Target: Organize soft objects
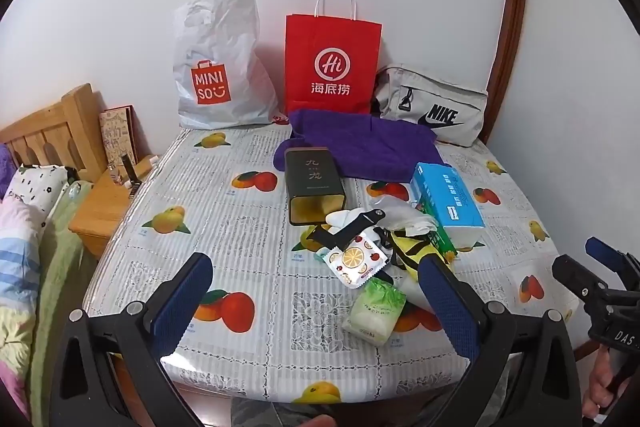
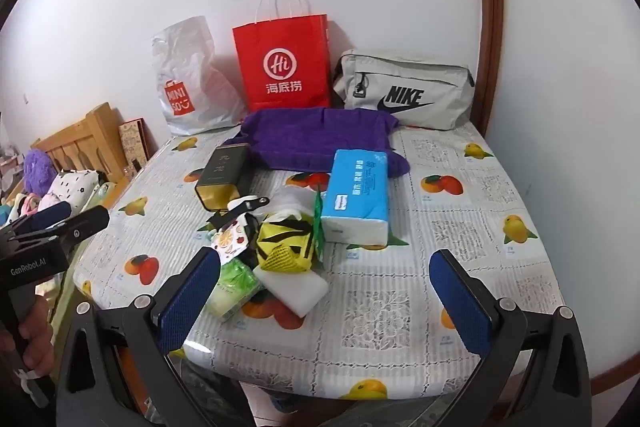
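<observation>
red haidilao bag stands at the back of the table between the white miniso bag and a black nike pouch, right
Not quite: the Nike pouch is grey, not black; only its logo is black, as the right wrist view shows. The red Haidilao bag does stand at the back of the table between it and the white Miniso bag.

Bright, even indoor light; soft shadows; strong fisheye bending, dark corners.

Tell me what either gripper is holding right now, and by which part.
Nothing is held. The left gripper and the right gripper both have their jaws wide open above the table, with nothing between them.
</observation>
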A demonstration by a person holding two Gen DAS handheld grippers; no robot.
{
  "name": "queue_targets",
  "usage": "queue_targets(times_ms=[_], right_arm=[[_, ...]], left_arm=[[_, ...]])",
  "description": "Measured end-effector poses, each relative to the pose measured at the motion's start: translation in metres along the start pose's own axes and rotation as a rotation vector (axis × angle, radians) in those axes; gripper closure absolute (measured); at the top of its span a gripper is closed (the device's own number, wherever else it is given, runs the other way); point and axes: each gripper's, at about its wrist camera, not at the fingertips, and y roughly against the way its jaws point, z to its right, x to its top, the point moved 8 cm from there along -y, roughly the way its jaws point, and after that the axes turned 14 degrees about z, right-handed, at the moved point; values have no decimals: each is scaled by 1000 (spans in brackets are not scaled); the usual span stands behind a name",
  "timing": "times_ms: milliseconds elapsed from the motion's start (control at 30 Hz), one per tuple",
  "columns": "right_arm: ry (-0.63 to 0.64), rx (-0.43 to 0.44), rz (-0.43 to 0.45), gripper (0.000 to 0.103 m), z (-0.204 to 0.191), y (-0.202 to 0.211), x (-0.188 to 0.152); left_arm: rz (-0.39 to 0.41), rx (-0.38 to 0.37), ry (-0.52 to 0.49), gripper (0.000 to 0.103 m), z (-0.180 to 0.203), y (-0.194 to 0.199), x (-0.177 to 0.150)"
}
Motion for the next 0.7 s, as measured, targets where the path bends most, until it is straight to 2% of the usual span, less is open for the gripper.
queue_targets(times_ms=[700], right_arm=[[33, 10, 4, 0, -17, 14, -3]], left_arm=[[20, -5, -28, 0, 2, 16, 5]])
